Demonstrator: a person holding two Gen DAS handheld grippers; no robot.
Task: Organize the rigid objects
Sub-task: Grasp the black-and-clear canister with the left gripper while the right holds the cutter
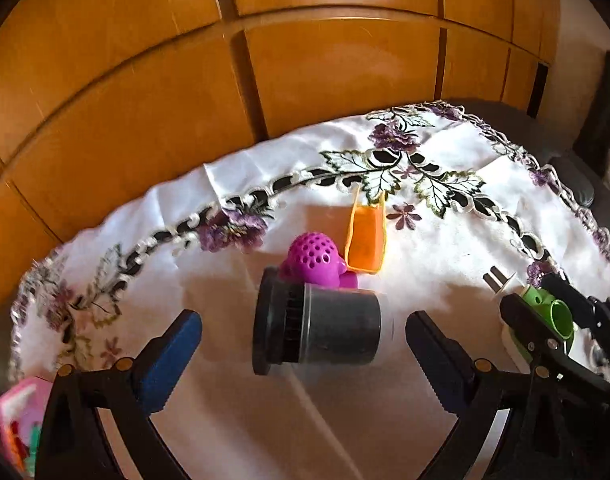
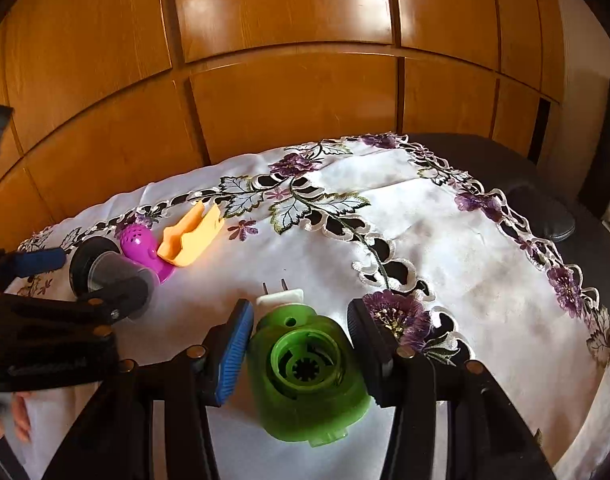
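Wooden panelling was seen behind the embroidered tablecloth, where the left gripper was angled down, spread around the black cylinder, and the right gripper was parted about the green plug-in device, whose prongs showed clearly only in the right wrist view.

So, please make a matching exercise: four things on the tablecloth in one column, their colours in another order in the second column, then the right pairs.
Things:
1. plug-in device
2. cylinder lying on its side
3. perforated dome toy
4. small open tray

Colours:
a. orange
b. dark grey
c. green with a white plug
d. magenta

Pairs: 1-c, 2-b, 3-d, 4-a
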